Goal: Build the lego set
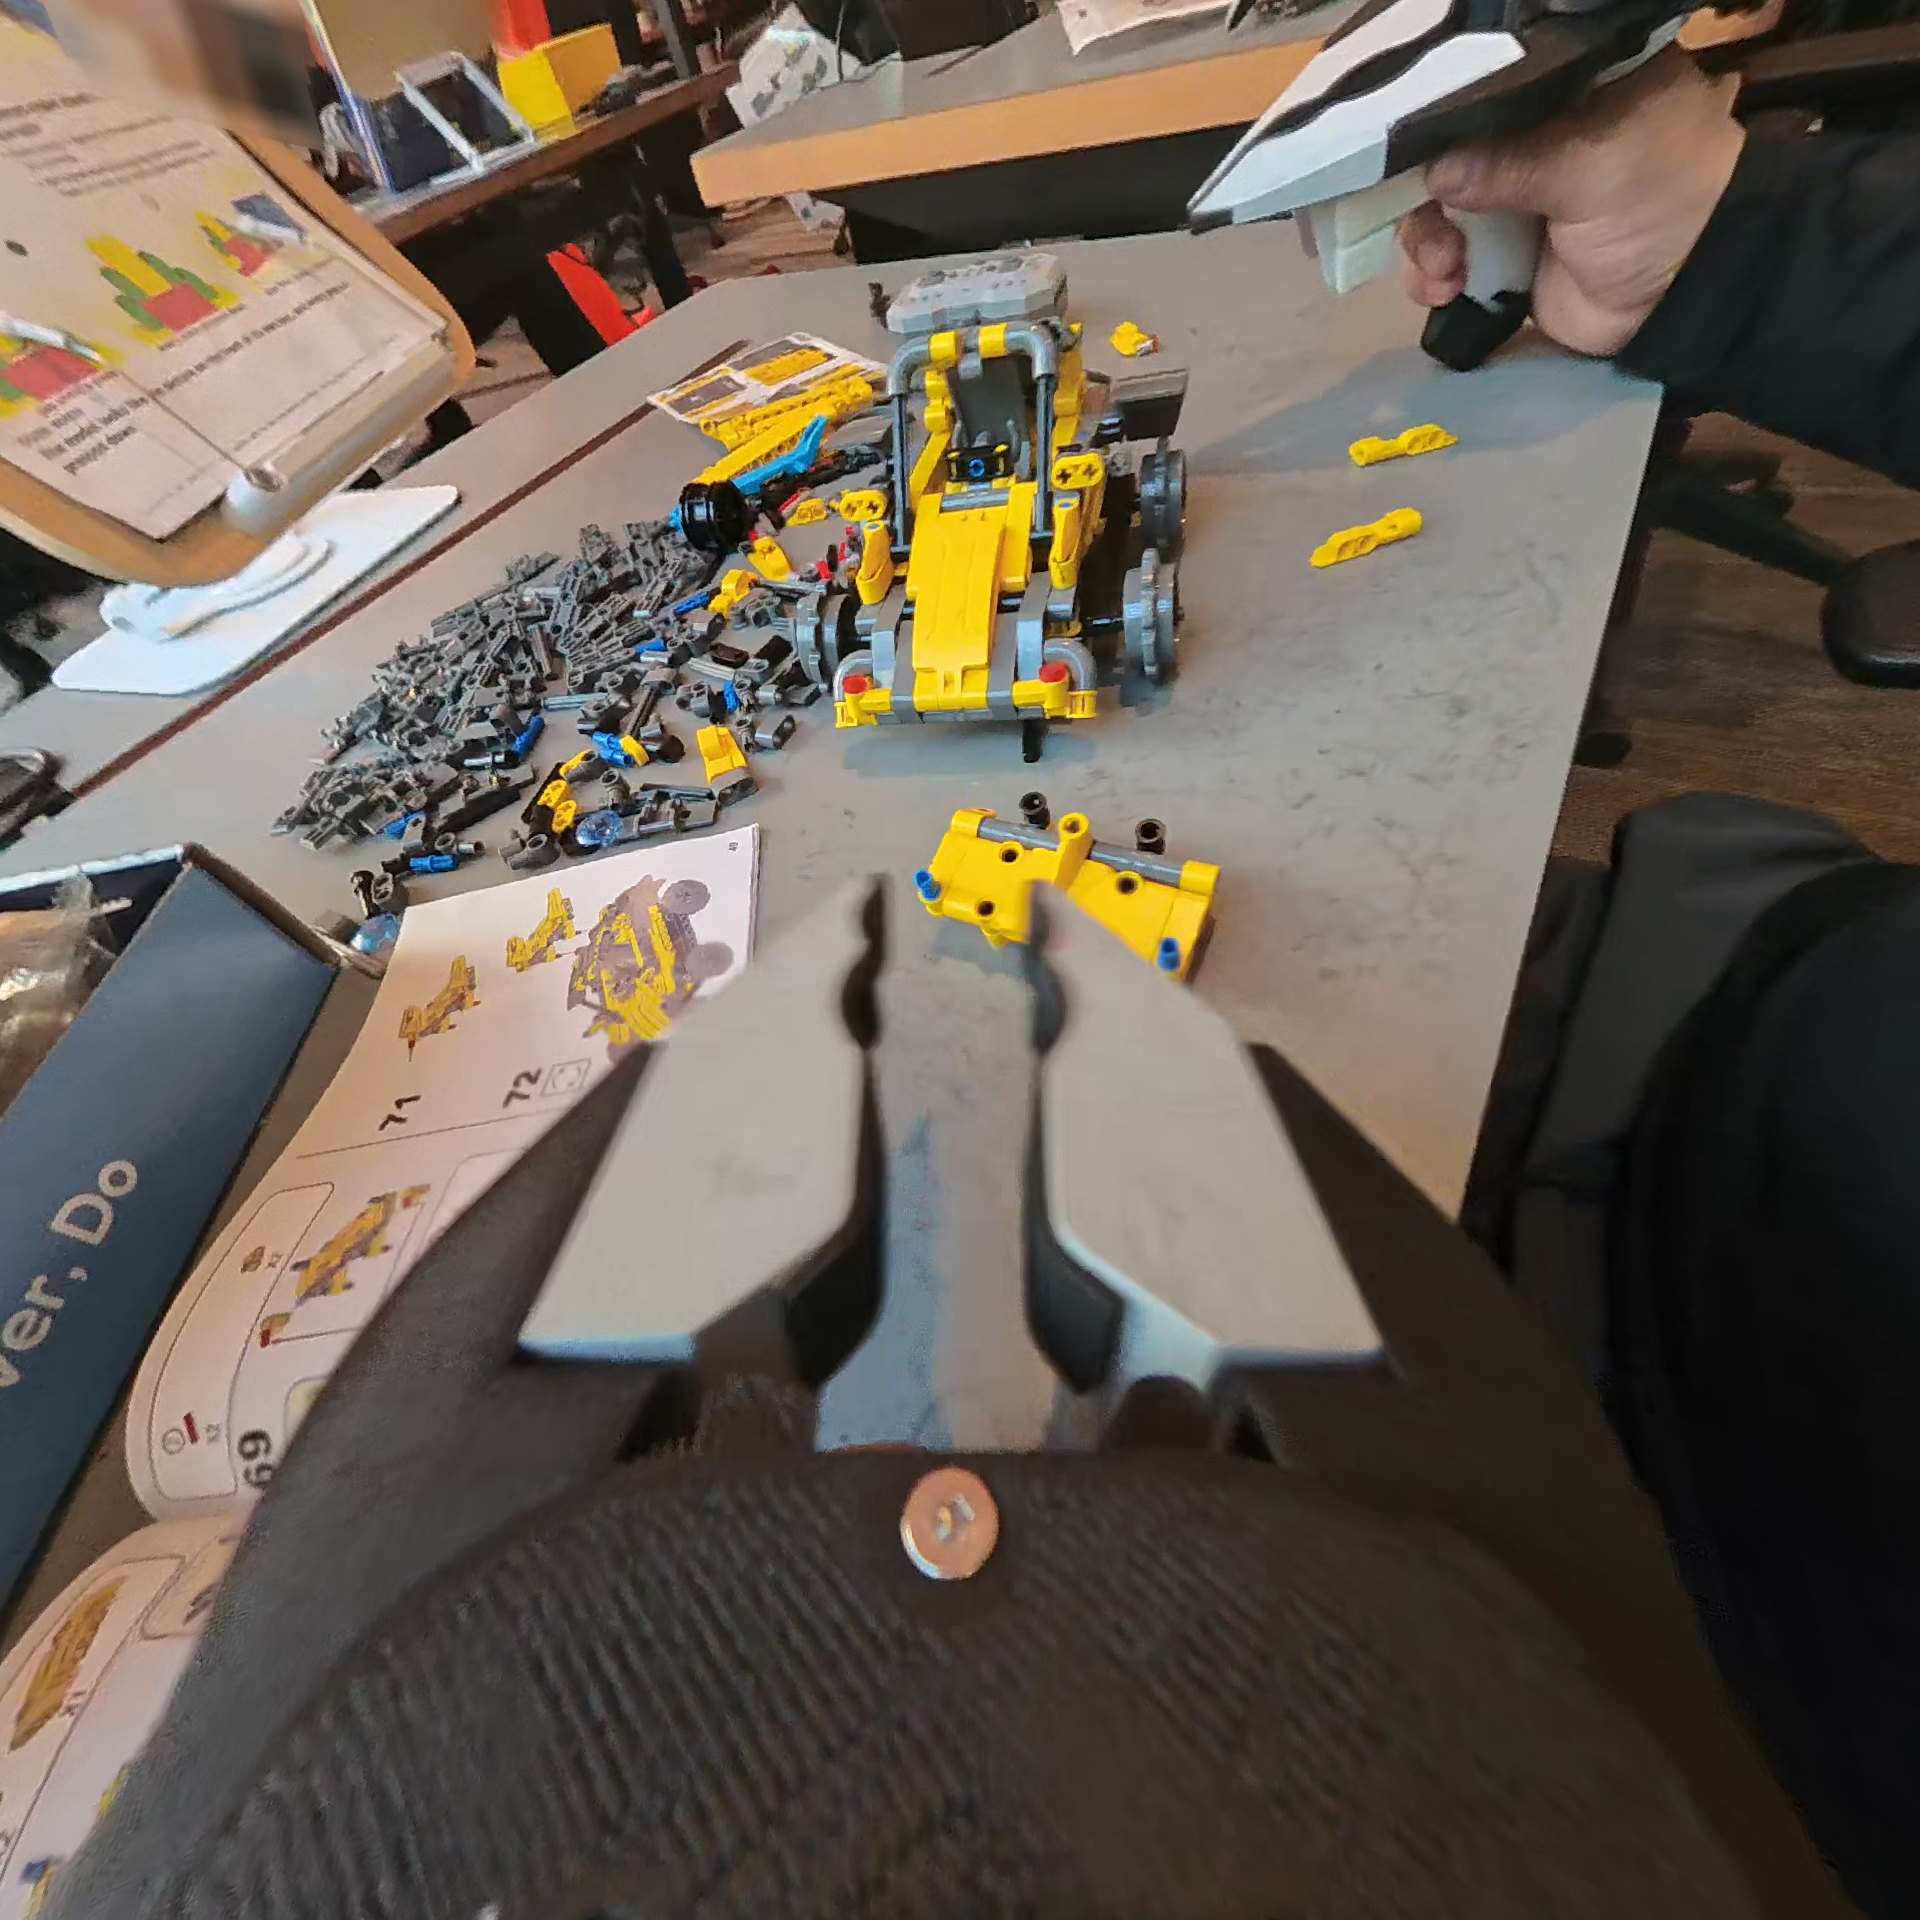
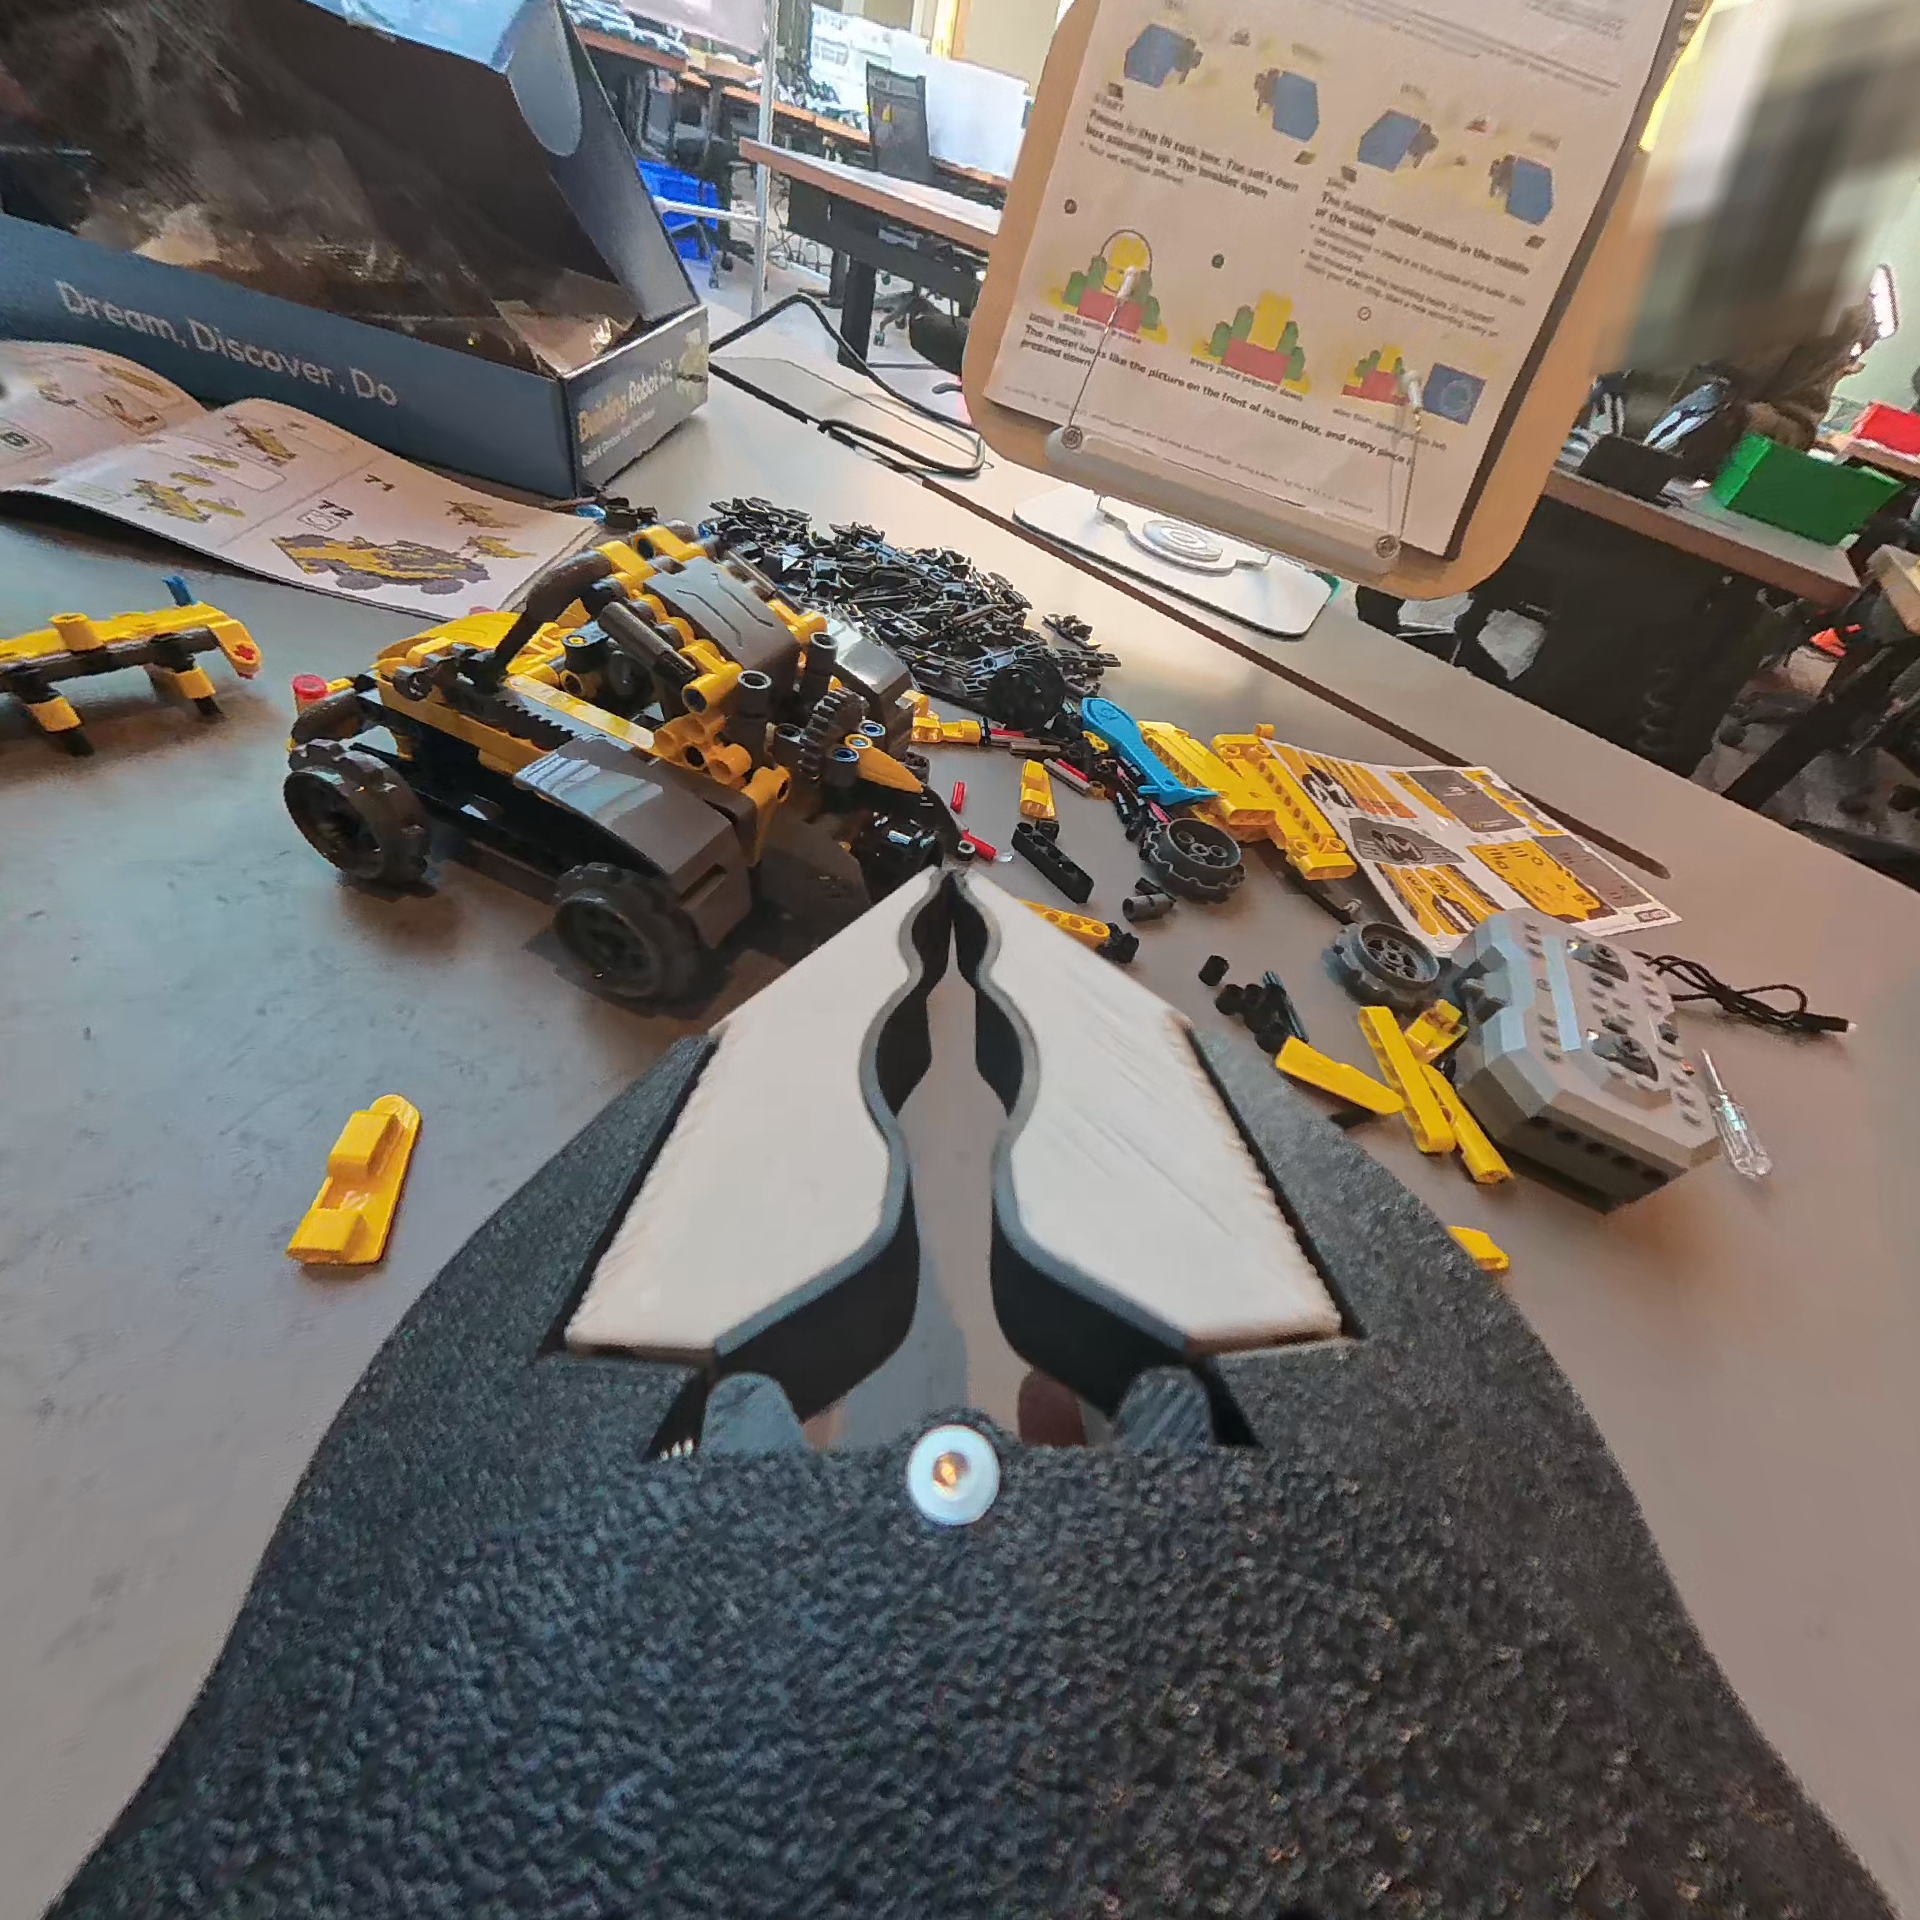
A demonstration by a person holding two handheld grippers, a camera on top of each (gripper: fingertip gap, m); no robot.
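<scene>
My left gripper is partly open and empty, low over the grey table; bare table shows between its fingers. Just beyond its right fingertip lies a small yellow brick assembly with a grey axle and blue pins; it also shows in the right wrist view. My right gripper is shut, tips together, with nothing visible between them. It hovers by the rear of a yellow and grey brick car. The left wrist view shows it held in a hand at the top right, beyond the car.
A pile of dark loose parts lies left of the car. An open instruction booklet and a dark blue box sit near left. Yellow beams, a grey hub, a sticker sheet and a sheet stand are around. My hands' fingertips stand some 30 cm from each other. Between my right fingertips and the grey hub there is roughly 20 cm.
</scene>
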